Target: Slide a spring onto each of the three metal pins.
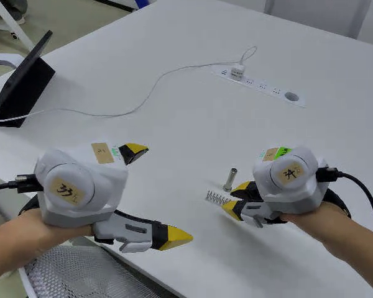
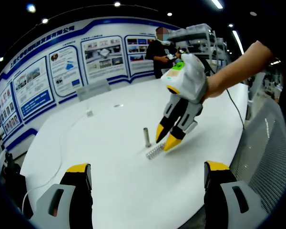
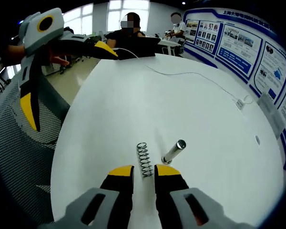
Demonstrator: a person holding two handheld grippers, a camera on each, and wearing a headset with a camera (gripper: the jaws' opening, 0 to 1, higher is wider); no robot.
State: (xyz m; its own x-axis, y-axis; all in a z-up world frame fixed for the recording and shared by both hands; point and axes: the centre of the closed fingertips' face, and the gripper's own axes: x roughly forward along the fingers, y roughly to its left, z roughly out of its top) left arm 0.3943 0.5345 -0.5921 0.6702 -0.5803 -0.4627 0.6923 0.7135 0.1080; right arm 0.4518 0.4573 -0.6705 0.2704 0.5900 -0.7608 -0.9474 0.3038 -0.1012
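Spring [image 3: 144, 160] is being straddled by the narrowly parted right hand-held gripper [image 3: 144, 171]; the left hand-held gripper [image 2: 148, 166] is being held wide apart, empty.

We make out a handwritten number that looks like 33 on the tan sticker [image 1: 67, 191] atop the left claw [image 1: 161, 192], perhaps 34 on the second tan sticker [image 1: 290, 172] atop the right claw [image 1: 234, 200], and print too small to read on the wall posters [image 2: 105, 57].

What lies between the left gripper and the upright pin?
Left gripper view: mostly bare tabletop ahead of the left gripper, then the spring lying flat just short of the pin, with the right gripper tips at it.
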